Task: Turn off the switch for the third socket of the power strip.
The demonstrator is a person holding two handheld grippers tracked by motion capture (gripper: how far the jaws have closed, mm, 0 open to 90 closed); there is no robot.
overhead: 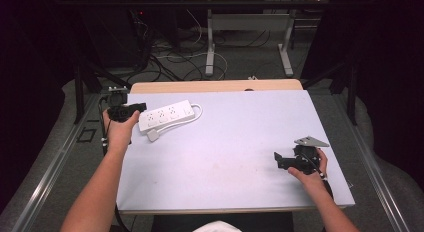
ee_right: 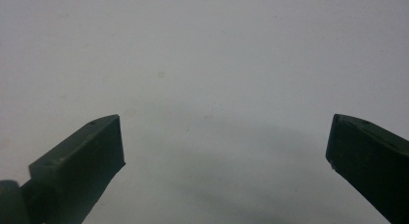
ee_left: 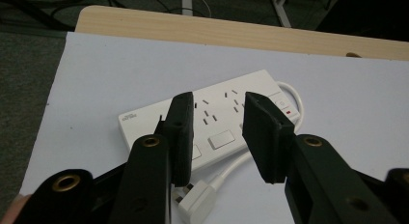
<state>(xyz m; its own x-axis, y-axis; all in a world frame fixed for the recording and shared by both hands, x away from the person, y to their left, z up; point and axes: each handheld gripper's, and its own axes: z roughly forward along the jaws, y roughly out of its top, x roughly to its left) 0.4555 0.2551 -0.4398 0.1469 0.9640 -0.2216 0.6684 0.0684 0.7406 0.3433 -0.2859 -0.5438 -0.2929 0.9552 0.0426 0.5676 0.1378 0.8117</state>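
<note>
Item: white power strip [overhead: 166, 115], three sockets and a switch at one end, lying flat near the far left corner of the bench [overhead: 240, 157]. Its white cord [overhead: 196, 113] loops round the far end and runs back along the near side, ending in a white plug [overhead: 153, 135] just beside the strip's near edge.

Left gripper [ee_left: 218, 131]: hovers over the strip's left half, fingers [ee_left: 179, 132] apart at a moderate gap and clamped on nothing; the strip's body shows between them in the left gripper view.

Right gripper [overhead: 278, 159]: rests low near the bench's right edge, well apart from the strip, fingers [ee_right: 82, 161] wide apart over bare surface.

Handling note, as a judgement: the step looks like a grasp on the strip. It should go best with the fingers squared across the strip's narrow width, brought down clear of cord and plug, and closed on the plain side walls, not the switch.
</note>
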